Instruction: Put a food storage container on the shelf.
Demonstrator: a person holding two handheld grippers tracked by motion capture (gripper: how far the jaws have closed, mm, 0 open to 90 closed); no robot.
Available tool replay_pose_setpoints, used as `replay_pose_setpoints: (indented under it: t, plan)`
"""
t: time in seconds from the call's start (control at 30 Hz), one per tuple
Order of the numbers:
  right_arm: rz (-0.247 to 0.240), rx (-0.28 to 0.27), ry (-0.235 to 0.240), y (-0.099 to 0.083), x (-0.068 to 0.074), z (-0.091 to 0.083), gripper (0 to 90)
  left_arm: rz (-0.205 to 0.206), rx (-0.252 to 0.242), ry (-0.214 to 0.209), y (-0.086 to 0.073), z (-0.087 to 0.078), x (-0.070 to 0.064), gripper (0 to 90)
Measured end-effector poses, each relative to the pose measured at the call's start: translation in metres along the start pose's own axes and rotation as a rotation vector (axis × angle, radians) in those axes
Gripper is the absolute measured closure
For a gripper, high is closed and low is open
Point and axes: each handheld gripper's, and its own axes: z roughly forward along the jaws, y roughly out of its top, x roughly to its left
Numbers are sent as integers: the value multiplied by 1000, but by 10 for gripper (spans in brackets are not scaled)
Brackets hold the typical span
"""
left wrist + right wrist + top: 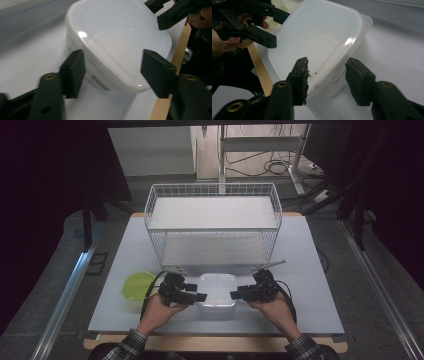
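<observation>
While both hands of the person come in from the near edge of the white rectangular table (320,270), each one holds a black two-jaw gripper at one side of a translucent white plastic container with a rounded lid (216,289). This container stands on the table near the front edge, about in the middle, just in front of a white wire rack with two shelves (214,222). A round lime-green plastic bowl (137,285) lies on the table to the left of the container, near the left hand (162,307).

From the high view, the left gripper (201,296) points to the right and its tips reach the left side of the container; the right gripper (234,294) points to the left and reaches the right side. I cannot tell from there whether they touch it.

Seen from the left gripper view, the jaws of the left gripper (113,67) are spread wide, one on each side of a corner of the container (117,42), and they do not press it. Likewise, from the right gripper view the right gripper (327,75) has its jaws apart around another corner of the container (319,42), with the lid edge between them and a gap at the right jaw. A printed label shows on the container wall, but it is too blurred to read.
</observation>
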Motion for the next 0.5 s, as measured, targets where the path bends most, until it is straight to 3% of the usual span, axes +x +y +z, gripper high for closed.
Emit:
replay_pose_setpoints:
  t: [0.13,0.5]
  plan:
    - [22,-5,-8,-3,6,-5,613,-28,-12,5,-2,-6,-2,529]
    - [84,-60,28,-12,13,-14,760,-110,-81,60,-17,-18,-19,679]
